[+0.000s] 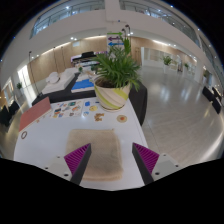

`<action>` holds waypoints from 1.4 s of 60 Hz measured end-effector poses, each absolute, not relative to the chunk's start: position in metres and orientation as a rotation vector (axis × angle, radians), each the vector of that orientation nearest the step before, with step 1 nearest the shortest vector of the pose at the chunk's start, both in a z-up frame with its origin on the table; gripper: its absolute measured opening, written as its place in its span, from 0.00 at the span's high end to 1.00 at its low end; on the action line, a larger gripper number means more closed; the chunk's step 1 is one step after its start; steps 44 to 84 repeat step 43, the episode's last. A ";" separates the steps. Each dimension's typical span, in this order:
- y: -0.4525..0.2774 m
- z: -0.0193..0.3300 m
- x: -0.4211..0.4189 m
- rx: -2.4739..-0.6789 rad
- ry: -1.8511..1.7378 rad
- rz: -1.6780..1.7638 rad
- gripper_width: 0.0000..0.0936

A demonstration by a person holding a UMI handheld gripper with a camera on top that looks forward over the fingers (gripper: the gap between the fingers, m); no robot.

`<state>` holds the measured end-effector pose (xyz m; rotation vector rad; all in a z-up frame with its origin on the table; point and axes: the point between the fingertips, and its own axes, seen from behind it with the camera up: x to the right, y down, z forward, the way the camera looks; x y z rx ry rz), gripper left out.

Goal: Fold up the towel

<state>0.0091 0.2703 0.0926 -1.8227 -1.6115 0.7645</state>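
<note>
Gripper (112, 160) fingers spread, released, grasping nothing; beige rectangular cloth towel (107, 157) lies between them. Green potted plant (115, 75) stands at 12 o'clock.

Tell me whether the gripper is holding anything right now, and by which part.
Nothing is held. The gripper is open, and the beige towel lies flat on the white table between its fingers, ungrasped.

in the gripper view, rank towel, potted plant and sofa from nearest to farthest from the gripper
1. Towel: on the table, between the open gripper's fingers.
2. Potted plant: beyond the fingers, at the table's far end.
3. Sofa: farthest, past the table, left of the plant.
</note>
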 end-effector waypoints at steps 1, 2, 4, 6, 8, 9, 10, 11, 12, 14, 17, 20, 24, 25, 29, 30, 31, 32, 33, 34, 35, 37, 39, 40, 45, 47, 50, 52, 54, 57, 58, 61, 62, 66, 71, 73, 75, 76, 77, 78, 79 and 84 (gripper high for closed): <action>0.272 0.098 0.013 -1.820 -1.611 0.770 0.08; 0.274 0.103 0.018 -1.818 -1.610 0.773 0.09; 0.277 0.115 0.030 -1.817 -1.606 0.769 0.09; 0.278 0.131 0.048 -1.814 -1.605 0.764 0.08; 0.279 0.144 0.063 -1.809 -1.609 0.758 0.09; 0.279 0.150 0.071 -1.808 -1.611 0.750 0.09; 0.280 0.157 0.080 -1.809 -1.613 0.738 0.09; 0.281 0.163 0.090 -1.813 -1.613 0.723 0.09; 0.283 0.167 0.097 -1.816 -1.613 0.709 0.09; 0.286 0.181 0.116 -1.817 -1.611 0.684 0.09; 0.287 0.197 0.140 -1.819 -1.607 0.662 0.09; 0.286 0.209 0.161 -1.813 -1.612 0.654 0.09; 0.286 0.217 0.179 -1.793 -1.613 0.640 0.10; 0.287 0.219 0.183 -1.787 -1.613 0.637 0.10; 0.290 0.224 0.195 -1.766 -1.611 0.623 0.10; 0.290 0.225 0.197 -1.765 -1.612 0.620 0.10; 0.291 0.222 0.196 -1.763 -1.612 0.619 0.10; 0.291 0.222 0.197 -1.762 -1.610 0.619 0.10; 0.291 0.222 0.198 -1.761 -1.609 0.620 0.10; 0.291 0.222 0.199 -1.761 -1.607 0.621 0.10; 0.291 0.221 0.200 -1.761 -1.605 0.622 0.10; 0.292 0.221 0.199 -1.761 -1.598 0.625 0.09; 0.293 0.221 0.198 -1.760 -1.588 0.625 0.09; 0.294 0.221 0.198 -1.762 -1.585 0.624 0.09; 0.295 0.220 0.197 -1.775 -1.578 0.629 0.09; 0.295 0.220 0.197 -1.775 -1.578 0.629 0.09; 0.295 0.220 0.197 -1.775 -1.578 0.629 0.09; 0.295 0.220 0.197 -1.775 -1.578 0.629 0.09; 0.295 0.220 0.197 -1.775 -1.578 0.629 0.09; 0.295 0.220 0.197 -1.775 -1.578 0.629 0.09; 0.295 0.220 0.197 -1.775 -1.578 0.629 0.09; 0.295 0.220 0.197 -1.775 -1.578 0.629 0.09; 0.295 0.220 0.197 -1.775 -1.578 0.629 0.09; 0.295 0.220 0.197 -1.775 -1.578 0.629 0.09; 0.295 0.220 0.197 -1.775 -1.578 0.629 0.09; 0.295 0.220 0.197 -1.775 -1.578 0.629 0.09; 0.295 0.220 0.197 -1.775 -1.578 0.629 0.09; 0.295 0.220 0.197 -1.775 -1.578 0.629 0.09; 0.295 0.220 0.197 -1.775 -1.578 0.629 0.09; 0.295 0.220 0.197 -1.775 -1.578 0.629 0.09; 0.295 0.220 0.197 -1.775 -1.578 0.629 0.09; 0.295 0.220 0.197 -1.775 -1.578 0.629 0.09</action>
